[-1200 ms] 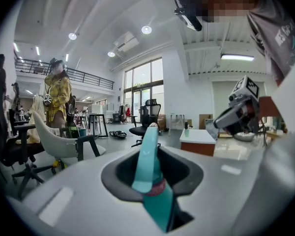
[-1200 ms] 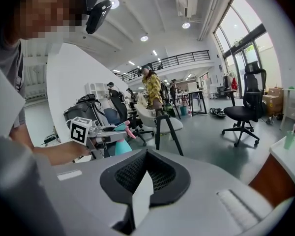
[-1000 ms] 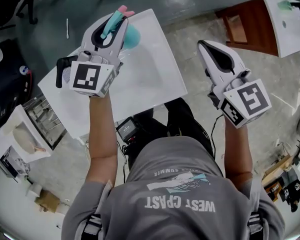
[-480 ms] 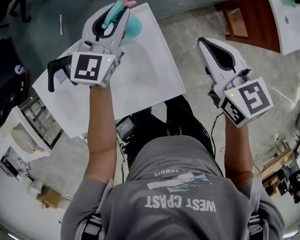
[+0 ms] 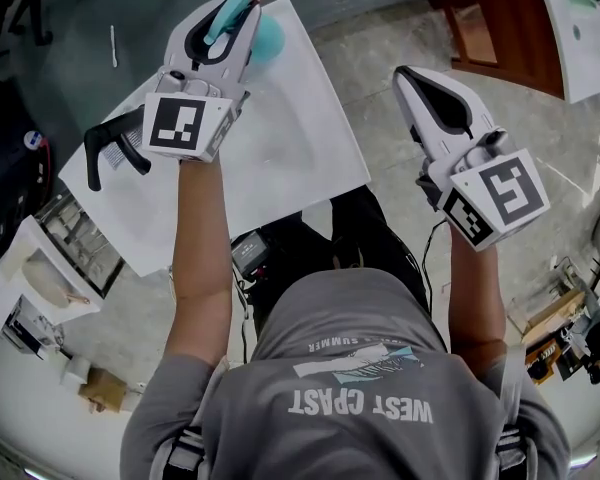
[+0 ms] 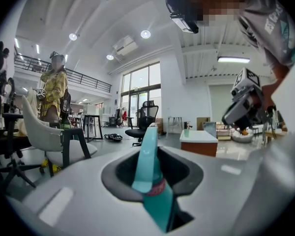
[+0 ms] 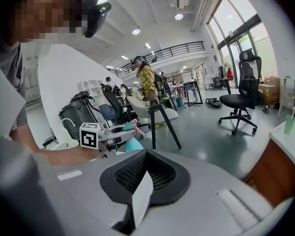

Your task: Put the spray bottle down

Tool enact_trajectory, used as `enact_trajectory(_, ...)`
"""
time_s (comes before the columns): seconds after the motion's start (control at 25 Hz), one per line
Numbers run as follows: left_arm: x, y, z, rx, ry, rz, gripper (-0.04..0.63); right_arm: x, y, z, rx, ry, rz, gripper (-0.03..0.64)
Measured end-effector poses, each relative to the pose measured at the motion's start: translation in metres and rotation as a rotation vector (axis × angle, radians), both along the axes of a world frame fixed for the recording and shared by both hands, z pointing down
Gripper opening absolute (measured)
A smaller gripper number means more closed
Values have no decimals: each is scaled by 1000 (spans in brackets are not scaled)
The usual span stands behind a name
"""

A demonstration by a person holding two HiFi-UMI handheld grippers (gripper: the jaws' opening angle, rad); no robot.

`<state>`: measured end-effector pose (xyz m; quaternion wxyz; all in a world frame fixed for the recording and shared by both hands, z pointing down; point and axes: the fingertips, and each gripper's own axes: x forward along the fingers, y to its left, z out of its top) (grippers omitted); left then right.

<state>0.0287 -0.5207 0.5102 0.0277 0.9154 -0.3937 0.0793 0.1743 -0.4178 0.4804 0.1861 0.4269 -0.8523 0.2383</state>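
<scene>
While above the table [image 5: 300, 158], spray bottle [image 5: 267, 41] pinched in left gripper [image 5: 238, 16] (right gripper [image 5: 406, 74] closed, empty).

The left claw [image 5: 242, 3] is above the far edge of the tabletop [image 5: 300, 138], with the spray bottle [image 5: 265, 40] in it. The right claw [image 5: 412, 76] is right of the tabletop (over the floor [image 5: 380, 48]).

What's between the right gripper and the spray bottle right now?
Nothing in the way. In the head view, only bare white table and a strip of floor separate the right gripper from the spray bottle.
</scene>
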Motion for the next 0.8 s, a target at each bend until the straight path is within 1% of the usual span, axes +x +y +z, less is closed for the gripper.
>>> enact_trajectory(0.36, 8, 2, 14, -8, -14, 14, 89, 2, 1, 0, -5, -1, 8, 2)
enact_trajectory(0.52, 13, 4, 13, 21, -14, 41, 92, 2, 2, 0, -4, -2, 8, 2)
enact_trajectory(0.76, 22, 12, 19, 3, -59, 105, 103, 2, 6, -4, 5, -5, 12, 2)
enact_trajectory(0.8, 22, 12, 20, -5, -63, 110, 115, 2, 6, -4, 7, -6, 13, 2)
